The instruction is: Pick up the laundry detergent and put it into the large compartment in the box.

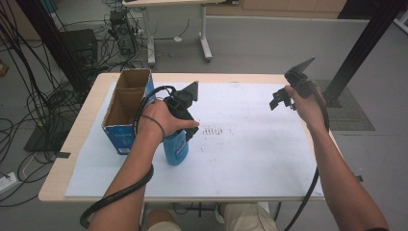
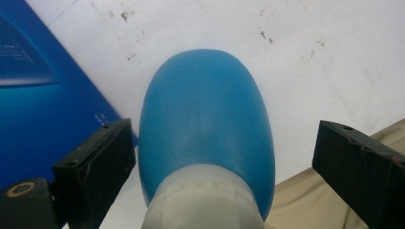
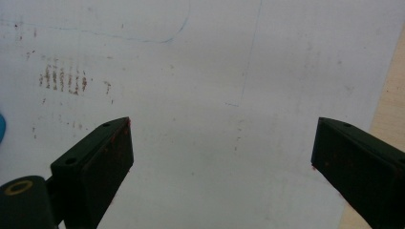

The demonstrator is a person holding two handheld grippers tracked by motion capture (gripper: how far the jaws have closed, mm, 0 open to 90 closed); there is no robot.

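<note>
Straddling the blue bottle (image 2: 205, 124) from above, the left gripper (image 1: 185, 113) had both jaws spread wide, each standing clear of the bottle's grey neck with nothing clasped. Bottle: upright on the white sheet (image 1: 250, 144), just beside the near end of the blue cardboard box (image 1: 126, 108). Right gripper (image 1: 284, 98): raised well apart to the far side of the bottle from the box, jaws parted, empty. Risks, as judged: jaws closing on the rounded, smooth shoulder rather than the neck could squeeze the bottle out and topple it; a skewed descent could nudge it against the box; the gap on one side looked wider, so closing might drag the bottle sideways
</note>
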